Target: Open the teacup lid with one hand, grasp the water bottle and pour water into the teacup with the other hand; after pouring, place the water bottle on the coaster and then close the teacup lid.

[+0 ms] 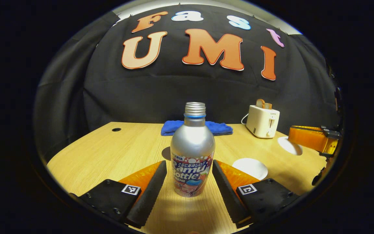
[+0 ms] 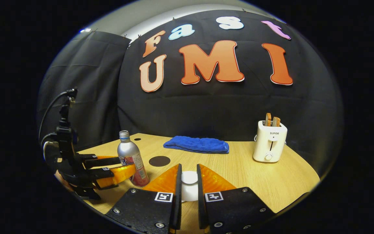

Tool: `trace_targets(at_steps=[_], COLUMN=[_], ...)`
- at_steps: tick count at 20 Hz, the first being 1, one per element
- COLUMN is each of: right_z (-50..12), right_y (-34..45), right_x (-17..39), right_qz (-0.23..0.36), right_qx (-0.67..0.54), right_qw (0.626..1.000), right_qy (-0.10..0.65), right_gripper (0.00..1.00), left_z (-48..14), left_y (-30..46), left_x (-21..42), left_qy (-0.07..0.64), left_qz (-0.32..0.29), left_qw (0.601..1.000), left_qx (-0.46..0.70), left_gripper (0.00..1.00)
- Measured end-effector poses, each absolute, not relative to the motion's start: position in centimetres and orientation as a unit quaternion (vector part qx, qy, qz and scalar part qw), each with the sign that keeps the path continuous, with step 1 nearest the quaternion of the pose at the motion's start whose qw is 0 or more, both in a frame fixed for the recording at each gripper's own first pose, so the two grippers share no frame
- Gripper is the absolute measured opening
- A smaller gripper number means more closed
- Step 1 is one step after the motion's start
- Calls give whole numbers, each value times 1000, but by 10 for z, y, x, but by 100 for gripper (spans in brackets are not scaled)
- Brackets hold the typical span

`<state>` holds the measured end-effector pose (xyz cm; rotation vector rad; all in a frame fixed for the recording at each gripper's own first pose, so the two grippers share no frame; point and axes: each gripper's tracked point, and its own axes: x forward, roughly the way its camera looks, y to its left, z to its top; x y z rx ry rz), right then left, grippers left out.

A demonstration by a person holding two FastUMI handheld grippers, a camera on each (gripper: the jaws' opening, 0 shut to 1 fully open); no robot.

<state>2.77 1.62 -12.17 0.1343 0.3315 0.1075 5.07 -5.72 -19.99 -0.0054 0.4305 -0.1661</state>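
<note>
Counter, light wood, is carrying everything; the water bottle serves as landmark below.

Toaster, white with two slices standing up in it, is sitting well right of the bottle toward the back. Not part of the task.

Blue towel is lying folded behind the bottle, near the rear edge.

Water bottle, silver, cap off, is standing upright. The open neck suggests it is set up ready for pouring.

Left gripper is bracketing the bottle low on its label, jaws released, a gap showing on each side. The right gripper view shows the same from the side. Judgement: it is lined up for the grasp but not yet closed.

Right gripper is working right of the bottle, jaws drawn in on a white rounded thing, most likely the teacup lid; whether the pads are actually pressing on it I cannot tell. Cup body is hidden.

Dark round coaster is lying just behind the bottle, kept bare, presumably for setting the bottle down after pouring.

Two white discs are lying on the counter right of the bottle; what they are is unclear.
</note>
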Motion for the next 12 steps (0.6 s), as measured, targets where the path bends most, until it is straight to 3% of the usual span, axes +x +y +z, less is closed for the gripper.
trace_targets(at_steps=[4, 5, 6, 10, 12], right_z=[-119, -117, -115, -115, -116], right_y=[9, 8, 6, -1, -7], right_x=[24, 23, 22, 18, 16], right_qz=[49, 50, 47, 44, 38], right_qx=[64, 64, 64, 63, 57], right_qw=[984, 984, 984, 985, 985], right_qy=[161, 160, 157, 157, 159], right_gripper=[22, 21, 21, 21, 22], left_z=[-215, -216, -216, -220, -219], left_y=[-60, -61, -62, -62, -61], left_x=[56, 57, 60, 63, 63], left_qy=[229, 227, 227, 236, 241], left_qz=[-82, -80, -80, -79, -78], left_qw=[970, 970, 971, 968, 967], left_qx=[4, 5, 2, 9, 17], left_gripper=[94, 89, 93, 93, 88])
